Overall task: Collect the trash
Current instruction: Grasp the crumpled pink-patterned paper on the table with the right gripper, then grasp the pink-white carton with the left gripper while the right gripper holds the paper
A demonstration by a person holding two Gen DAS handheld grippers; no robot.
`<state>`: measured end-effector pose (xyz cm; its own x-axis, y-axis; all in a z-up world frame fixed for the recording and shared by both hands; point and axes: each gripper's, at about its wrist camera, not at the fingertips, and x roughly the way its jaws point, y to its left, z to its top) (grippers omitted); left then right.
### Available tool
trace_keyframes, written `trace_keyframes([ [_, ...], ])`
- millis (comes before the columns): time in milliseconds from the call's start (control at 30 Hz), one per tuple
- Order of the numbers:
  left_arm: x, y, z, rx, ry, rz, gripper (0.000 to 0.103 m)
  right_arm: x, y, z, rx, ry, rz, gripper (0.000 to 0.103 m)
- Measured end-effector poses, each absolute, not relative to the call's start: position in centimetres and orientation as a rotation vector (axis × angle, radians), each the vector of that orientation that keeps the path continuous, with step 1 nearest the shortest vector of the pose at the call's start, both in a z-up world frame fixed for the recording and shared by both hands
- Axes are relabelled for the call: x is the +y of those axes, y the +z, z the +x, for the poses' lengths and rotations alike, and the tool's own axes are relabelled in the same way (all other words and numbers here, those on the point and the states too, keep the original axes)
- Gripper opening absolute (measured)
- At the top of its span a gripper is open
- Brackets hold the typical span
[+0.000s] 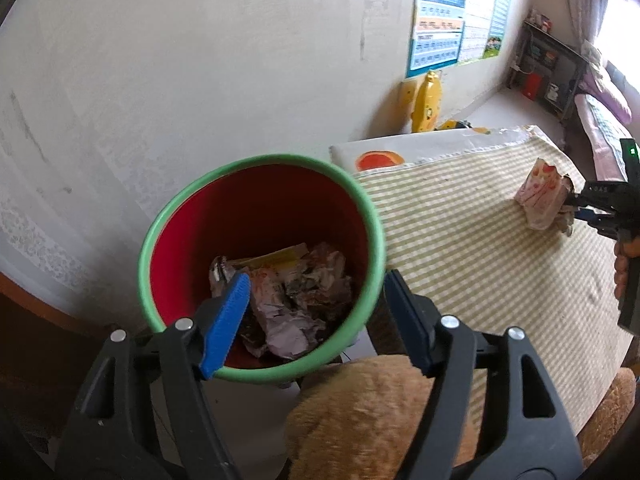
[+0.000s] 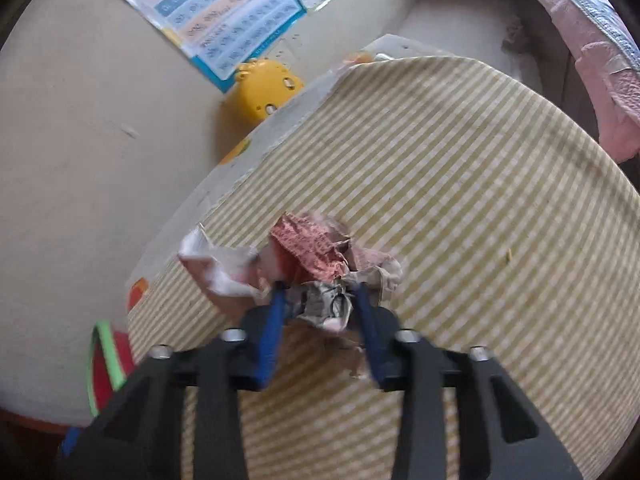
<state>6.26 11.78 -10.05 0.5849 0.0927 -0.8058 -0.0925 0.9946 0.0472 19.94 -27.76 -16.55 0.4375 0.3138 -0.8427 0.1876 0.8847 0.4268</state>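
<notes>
Your right claw point(image 2: 318, 294) grips crumpled wrapper point(image 2: 316, 256) on worktop point(image 2: 460, 200) near left edge; your left claw point(image 1: 316, 300) gapes empty over bin point(image 1: 360, 200).

Bin point(image 1: 256, 208): red inside, green rim. Contents point(image 1: 292, 300): crumpled paper in pale lilac and grey-white, with one yellow wrapper. Surface cloth point(image 2: 460, 200): narrow pale green and cream stripes. Crumpled wrapper point(image 2: 312, 256): white with red-pink print, possibly lettering; blurred. Left tool point(image 1: 320, 304) and right tool point(image 2: 320, 300): black frames, blue pads. Toy point(image 2: 264, 92) by the wall: yellow. Wall chart point(image 2: 232, 12): blue, orange and white bands. Bedding point(image 2: 592, 40): pink.
</notes>
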Motion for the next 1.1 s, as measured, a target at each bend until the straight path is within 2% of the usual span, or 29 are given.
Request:
trace_keyframes([
  [233, 6.0, -9.7, 6.9, 0.915, -0.011, 0.097, 0.074, -29.8, -14.1, 9.4, 1.057, 0.124, 0.541, 0.024],
  [467, -3.1, -9.8, 9.3, 0.868, -0.216, 0.247, 0.077, -30.9, -15.6, 0.4, 0.999, 0.086, 0.589, 0.026],
  [600, -8.3, -10.7, 11.5, 0.868, -0.34, 0.339, 0.078, -30.7, -16.9, 0.5, 1.003, 0.172, 0.659, 0.026],
  [733, -12.3, -12.9, 15.4, 0.963, -0.41, 0.392, 0.078, -30.9, -16.8, 0.9, 0.959, 0.235, 0.671, 0.028],
  [933, -16.3, -14.7, 20.4, 1.068, -0.454, 0.43, 0.078, -33.7, -18.5, 0.3, 0.963, 0.245, 0.829, 0.029],
  [1100, -19.2, -17.0, 21.7, 1.143, -0.513, 0.547, 0.078, -35.5, -18.6, -0.1, 0.946, 0.236, 0.869, 0.031],
])
